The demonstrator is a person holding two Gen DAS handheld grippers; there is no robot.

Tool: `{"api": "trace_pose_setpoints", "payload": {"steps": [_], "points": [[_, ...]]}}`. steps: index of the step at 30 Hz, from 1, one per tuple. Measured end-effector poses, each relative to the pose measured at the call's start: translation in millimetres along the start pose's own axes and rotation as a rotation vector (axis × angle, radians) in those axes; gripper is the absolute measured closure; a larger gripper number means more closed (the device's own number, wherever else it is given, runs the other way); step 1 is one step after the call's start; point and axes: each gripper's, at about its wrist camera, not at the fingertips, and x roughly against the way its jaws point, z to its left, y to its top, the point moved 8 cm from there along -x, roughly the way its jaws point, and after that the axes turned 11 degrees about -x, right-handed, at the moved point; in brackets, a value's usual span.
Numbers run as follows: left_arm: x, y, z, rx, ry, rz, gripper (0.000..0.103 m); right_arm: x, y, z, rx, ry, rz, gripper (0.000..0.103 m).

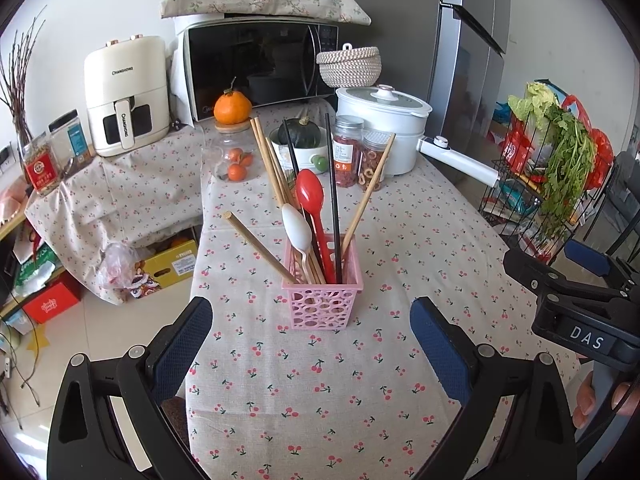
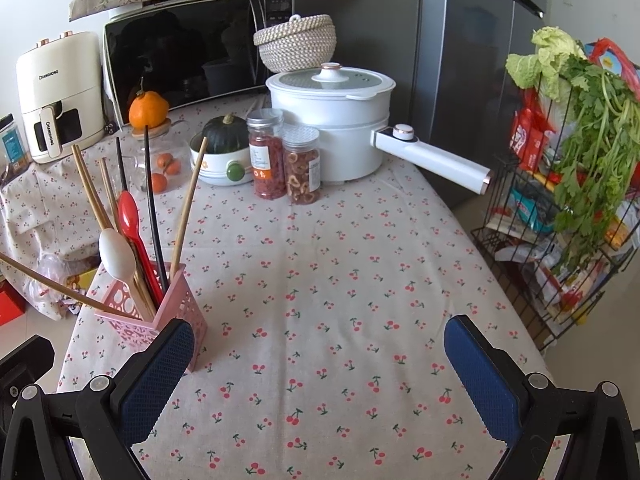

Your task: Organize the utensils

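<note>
A pink perforated basket (image 1: 322, 301) stands on the cherry-print tablecloth (image 1: 320, 392) and holds a red spoon (image 1: 310, 192), a white spoon (image 1: 296, 226), wooden chopsticks (image 1: 266, 152) and black chopsticks (image 1: 333, 184). My left gripper (image 1: 311, 334) is open and empty, just in front of the basket. In the right wrist view the basket (image 2: 120, 300) sits at the left, beside my left finger pad (image 2: 154, 376). My right gripper (image 2: 320, 368) is open and empty over bare cloth (image 2: 340, 300). The right gripper's body (image 1: 576, 300) shows at the right of the left wrist view.
At the table's far end stand a white electric pot (image 2: 332, 120) with a long handle (image 2: 436, 162), two jars (image 2: 284, 162), a bowl with a green squash (image 2: 224, 152), a microwave (image 1: 260, 64) and an air fryer (image 1: 126, 96). A wire rack with greens (image 2: 568, 184) stands off the right edge.
</note>
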Motion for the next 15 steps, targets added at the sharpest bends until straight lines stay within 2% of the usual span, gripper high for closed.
{"api": "trace_pose_setpoints", "payload": {"steps": [15], "points": [[0.0,-0.4,-1.0,0.002,-0.001,0.002,0.003,-4.6,-3.6,-0.6,-0.007,-0.004,0.024,0.000]]}}
